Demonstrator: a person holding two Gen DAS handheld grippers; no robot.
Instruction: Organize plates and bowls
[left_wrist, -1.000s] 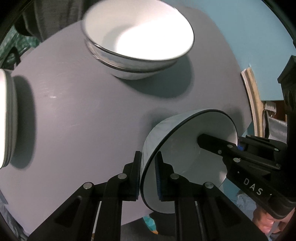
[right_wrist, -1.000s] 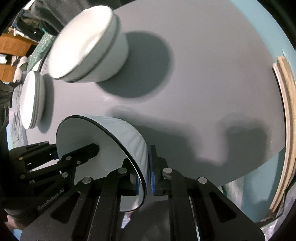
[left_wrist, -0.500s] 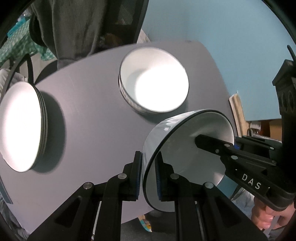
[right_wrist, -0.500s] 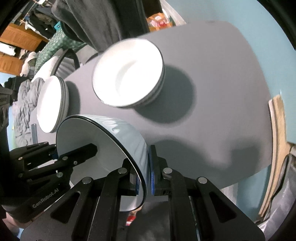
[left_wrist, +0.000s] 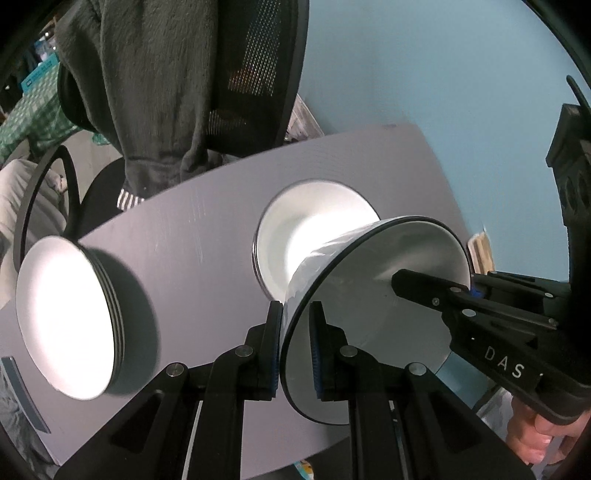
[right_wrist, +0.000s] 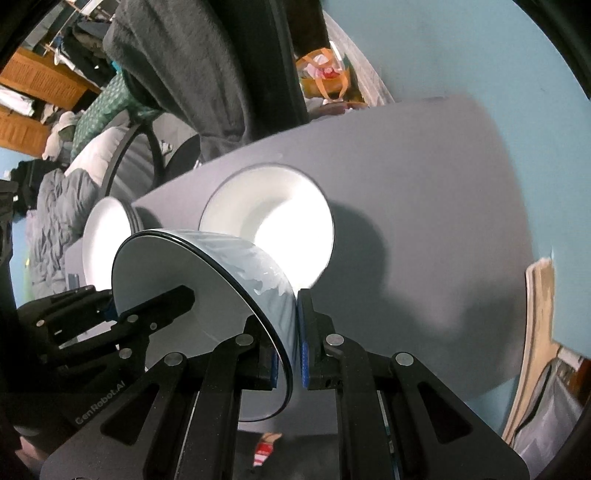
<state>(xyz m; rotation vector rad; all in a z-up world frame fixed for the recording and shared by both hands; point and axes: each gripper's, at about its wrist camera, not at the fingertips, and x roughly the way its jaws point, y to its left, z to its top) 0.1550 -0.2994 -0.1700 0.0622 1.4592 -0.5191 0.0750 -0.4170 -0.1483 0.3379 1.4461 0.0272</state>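
Moved: since a second ago you have lifted the held bowl (left_wrist: 373, 314) higher; the table (left_wrist: 207, 229) now sits farther below.
Left hand-held gripper (left_wrist: 294, 350): your pads pinch the bowl's rim at its 8 o'clock edge.
Right hand-held gripper (right_wrist: 288, 354): pinching the opposite rim, one finger inside.
Held bowl: tilted on edge, nothing visible inside.
Bowl stack (left_wrist: 314, 229): on the table beyond the held bowl, top bowl shows only white.
Plate stack (left_wrist: 70, 317): at 9 o'clock, well apart.
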